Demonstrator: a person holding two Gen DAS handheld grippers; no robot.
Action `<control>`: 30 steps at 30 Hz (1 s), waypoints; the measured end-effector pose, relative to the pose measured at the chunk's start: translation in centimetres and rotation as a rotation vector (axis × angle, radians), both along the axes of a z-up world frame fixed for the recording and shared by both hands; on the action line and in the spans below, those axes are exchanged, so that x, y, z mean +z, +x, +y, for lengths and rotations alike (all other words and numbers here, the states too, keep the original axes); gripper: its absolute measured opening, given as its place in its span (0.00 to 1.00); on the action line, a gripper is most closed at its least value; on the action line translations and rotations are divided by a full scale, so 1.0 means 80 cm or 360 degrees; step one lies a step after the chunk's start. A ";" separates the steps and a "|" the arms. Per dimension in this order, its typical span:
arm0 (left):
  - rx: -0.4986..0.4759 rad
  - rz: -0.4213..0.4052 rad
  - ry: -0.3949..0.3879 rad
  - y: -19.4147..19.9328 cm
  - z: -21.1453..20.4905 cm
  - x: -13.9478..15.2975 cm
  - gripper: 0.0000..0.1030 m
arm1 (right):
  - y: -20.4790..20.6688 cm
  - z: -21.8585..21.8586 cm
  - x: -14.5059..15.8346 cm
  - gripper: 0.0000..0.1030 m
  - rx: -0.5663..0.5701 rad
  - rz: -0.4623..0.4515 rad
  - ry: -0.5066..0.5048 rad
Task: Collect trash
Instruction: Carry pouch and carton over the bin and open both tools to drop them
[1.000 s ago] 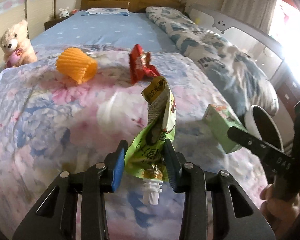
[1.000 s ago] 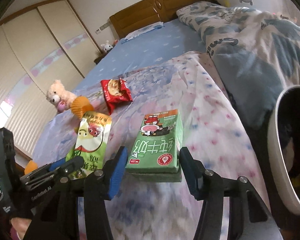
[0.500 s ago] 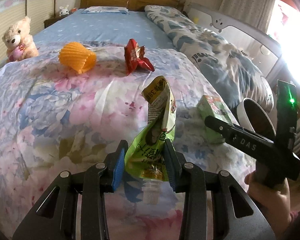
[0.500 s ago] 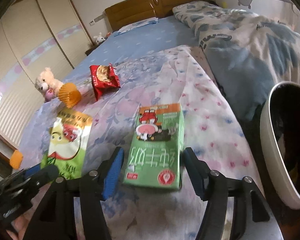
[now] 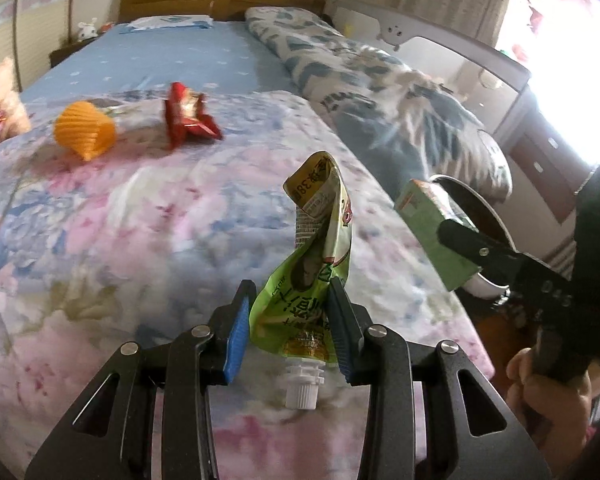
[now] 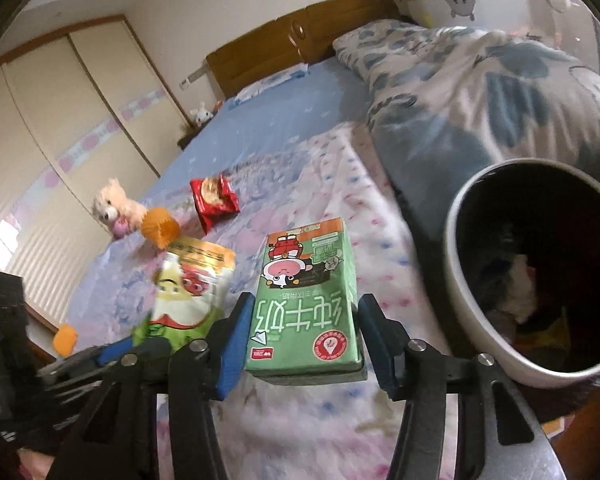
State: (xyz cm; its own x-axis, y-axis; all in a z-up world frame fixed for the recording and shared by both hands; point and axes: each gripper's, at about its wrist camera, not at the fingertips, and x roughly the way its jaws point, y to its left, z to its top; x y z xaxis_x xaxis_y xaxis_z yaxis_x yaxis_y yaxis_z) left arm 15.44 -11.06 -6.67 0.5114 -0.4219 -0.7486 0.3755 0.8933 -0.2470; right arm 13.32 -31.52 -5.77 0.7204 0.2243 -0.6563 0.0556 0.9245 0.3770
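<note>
Item one, the green spouted pouch (image 5: 314, 280): clamped between the blue-padded fingers (image 5: 236, 334) of the left gripper (image 5: 290, 330), crumpled, its white spout hanging below the pads; a second ago it sat over the middle of the floral quilt (image 5: 120, 220), and it now hangs nearer the quilt's right-hand edge. Item two, the green milk carton (image 6: 306, 304): a second ago it lay on the quilt between spread fingers; it now stands clear of the bedding between the fingers of the right gripper (image 6: 304, 344), which are closing on it, the left pad against its side and the right pad at or just beside its other edge. Item three, the white bin with dark interior (image 6: 540, 280): formerly at the frame's far right margin, it now fills much of the right wrist view, its mouth open and already holding some refuse, just to the right of the carton. Items outstanding on the quilt: a red snack wrapper (image 5: 188, 120) and an orange ridged cup (image 5: 84, 132), well apart from both grippers; a teddy bear (image 6: 114, 208) lies by the bed's far side. Assessment: both pieces are lifted and carried toward the bin, so deposit appears next, with two pieces left to fetch.
</note>
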 end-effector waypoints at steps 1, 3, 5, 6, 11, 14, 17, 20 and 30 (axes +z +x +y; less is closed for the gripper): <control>-0.0020 -0.0001 0.0004 -0.003 -0.009 0.001 0.34 | -0.005 -0.005 0.004 0.50 -0.0012 -0.0011 0.0003; -0.0047 -0.0001 0.0005 -0.006 -0.020 0.002 0.34 | -0.018 -0.019 0.011 0.50 -0.0045 -0.0032 0.0013; -0.0087 -0.0006 0.0003 -0.011 -0.034 0.005 0.34 | -0.029 -0.032 0.015 0.50 -0.0080 -0.0048 0.0018; -0.0102 -0.0011 0.0006 -0.013 -0.039 0.007 0.34 | -0.035 -0.041 0.017 0.50 -0.0102 -0.0054 0.0024; -0.0195 -0.0037 0.0009 -0.024 -0.076 0.019 0.34 | -0.058 -0.079 0.020 0.50 -0.0183 -0.0069 0.0046; -0.0243 -0.0049 0.0010 -0.029 -0.094 0.025 0.34 | -0.070 -0.102 0.020 0.50 -0.0234 -0.0071 0.0076; -0.0288 -0.0058 0.0016 -0.033 -0.114 0.030 0.34 | -0.081 -0.122 0.022 0.50 -0.0286 -0.0082 0.0086; -0.0314 -0.0059 0.0010 -0.033 -0.128 0.034 0.34 | -0.090 -0.139 0.026 0.50 -0.0329 -0.0096 0.0098; -0.0384 -0.0069 0.0015 -0.032 -0.171 0.040 0.34 | -0.100 -0.173 0.029 0.50 -0.0400 -0.0111 0.0090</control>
State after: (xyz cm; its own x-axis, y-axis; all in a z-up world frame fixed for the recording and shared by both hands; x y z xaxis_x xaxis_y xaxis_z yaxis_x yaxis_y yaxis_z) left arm 12.86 -24.73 -3.43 0.4282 -0.5289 -0.7328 0.5884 0.7786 -0.2181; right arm 5.32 -45.38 -3.46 0.8012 0.0674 -0.5946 0.2529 0.8624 0.4385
